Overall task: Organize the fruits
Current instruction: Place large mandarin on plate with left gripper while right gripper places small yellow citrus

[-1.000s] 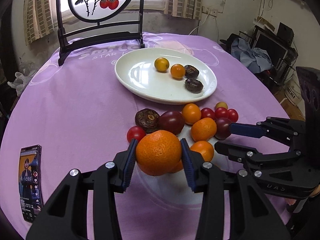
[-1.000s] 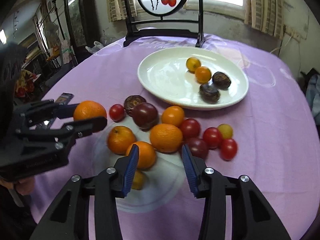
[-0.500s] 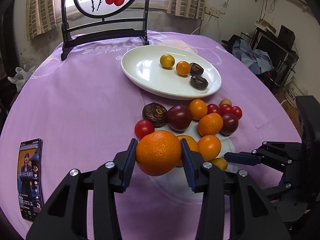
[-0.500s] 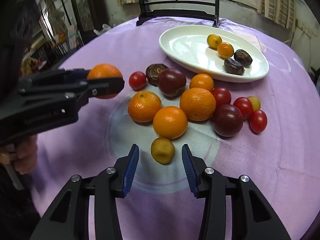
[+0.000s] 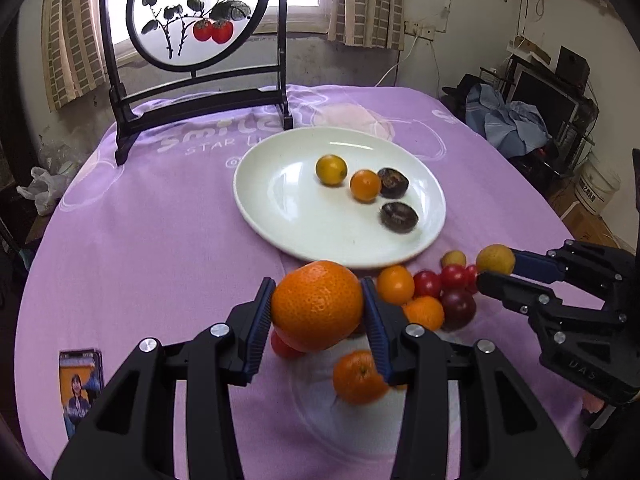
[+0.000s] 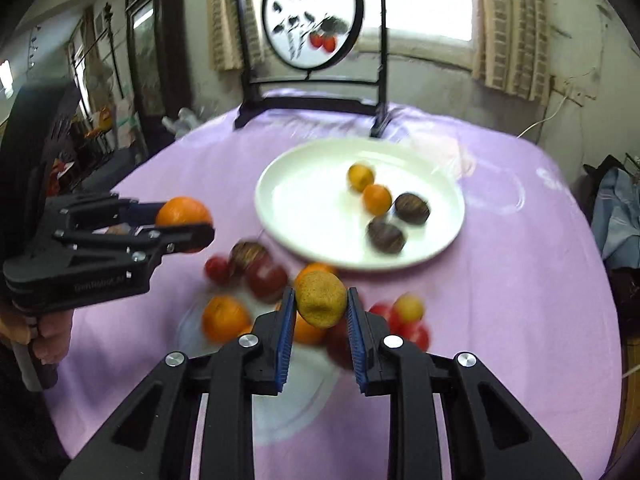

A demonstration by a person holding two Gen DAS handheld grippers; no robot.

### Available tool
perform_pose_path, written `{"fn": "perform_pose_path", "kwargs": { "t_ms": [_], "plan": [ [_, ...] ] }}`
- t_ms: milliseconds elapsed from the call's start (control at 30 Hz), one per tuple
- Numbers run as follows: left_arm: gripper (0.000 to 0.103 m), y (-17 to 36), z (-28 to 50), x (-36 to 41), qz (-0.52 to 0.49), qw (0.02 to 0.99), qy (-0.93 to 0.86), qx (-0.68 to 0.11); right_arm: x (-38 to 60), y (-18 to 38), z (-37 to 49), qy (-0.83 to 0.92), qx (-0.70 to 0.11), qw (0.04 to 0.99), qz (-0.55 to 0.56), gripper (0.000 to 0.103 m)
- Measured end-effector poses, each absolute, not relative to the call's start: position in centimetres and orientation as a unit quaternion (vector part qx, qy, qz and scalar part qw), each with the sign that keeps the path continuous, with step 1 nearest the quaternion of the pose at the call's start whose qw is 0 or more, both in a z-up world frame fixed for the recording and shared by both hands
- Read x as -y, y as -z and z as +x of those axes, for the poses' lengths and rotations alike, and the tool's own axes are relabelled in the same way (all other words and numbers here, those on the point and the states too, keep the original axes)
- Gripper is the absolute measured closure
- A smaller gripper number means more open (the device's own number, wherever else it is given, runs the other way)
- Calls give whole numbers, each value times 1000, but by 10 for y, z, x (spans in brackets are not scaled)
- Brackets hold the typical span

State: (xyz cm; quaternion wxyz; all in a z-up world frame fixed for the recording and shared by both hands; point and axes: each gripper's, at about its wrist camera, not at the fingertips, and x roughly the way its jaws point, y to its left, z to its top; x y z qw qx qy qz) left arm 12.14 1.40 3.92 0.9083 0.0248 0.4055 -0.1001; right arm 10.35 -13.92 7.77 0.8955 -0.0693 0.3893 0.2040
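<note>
My left gripper [image 5: 317,309] is shut on a large orange [image 5: 317,305] and holds it above the fruit pile; it also shows in the right wrist view [image 6: 184,220]. My right gripper [image 6: 321,305] is shut on a small yellow-brown fruit [image 6: 321,299], lifted above the pile; it also shows in the left wrist view [image 5: 495,259]. A white plate [image 5: 280,200] beyond the pile holds a yellow fruit [image 5: 331,169], a small orange [image 5: 365,185] and two dark fruits [image 5: 399,217]. Oranges, red tomatoes and dark plums [image 5: 458,308] lie on the purple cloth.
A black-framed round painted screen [image 5: 196,12] stands at the table's far edge. A phone [image 5: 78,388] lies near the front left. Clutter, a monitor and a bucket [image 5: 598,188] stand off the table's right side.
My right gripper closed on the small yellow-brown fruit and lifted it from the pile. My left gripper rose and moved forward towards the plate with the large orange.
</note>
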Motion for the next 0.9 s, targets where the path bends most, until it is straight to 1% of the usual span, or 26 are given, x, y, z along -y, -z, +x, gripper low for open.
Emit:
{"fn": "perform_pose_path", "kwargs": {
  "t_ms": [100, 267, 500, 533, 567, 600, 667, 733, 767, 833, 900],
  "plan": [
    [61, -39, 158, -3, 32, 907, 94, -409, 136, -73, 138, -197, -392, 896, -73, 77],
    [61, -17, 217, 6, 22, 893, 70, -445, 114, -48, 179, -200, -422, 879, -92, 77],
    [59, 9, 246, 11, 15, 880, 58, -471, 101, -23, 199, -201, -448, 866, -89, 76],
    [56, 10, 247, 11, 11, 880, 52, -473, 101, -23, 198, -201, -448, 867, -88, 66],
    [40, 8, 246, 10, 9, 882, 43, -469, 101, -25, 197, -195, -442, 871, -88, 57],
    [30, 3, 242, 9, 9, 890, 33, -454, 104, -30, 192, -190, -429, 879, -85, 49],
    [29, -9, 231, 8, 18, 905, 28, -425, 107, -38, 185, -198, -419, 882, -86, 48],
    [27, -19, 219, 8, 26, 910, 32, -412, 110, -45, 175, -198, -411, 885, -90, 48],
    [24, -24, 212, 6, 23, 913, 32, -407, 113, -48, 169, -198, -407, 887, -92, 48],
    [20, -31, 198, 4, 17, 916, 32, -399, 120, -53, 156, -199, -402, 889, -90, 47],
    [18, -35, 184, 2, 16, 918, 39, -395, 127, -56, 144, -198, -400, 891, -87, 43]
  ]
}}
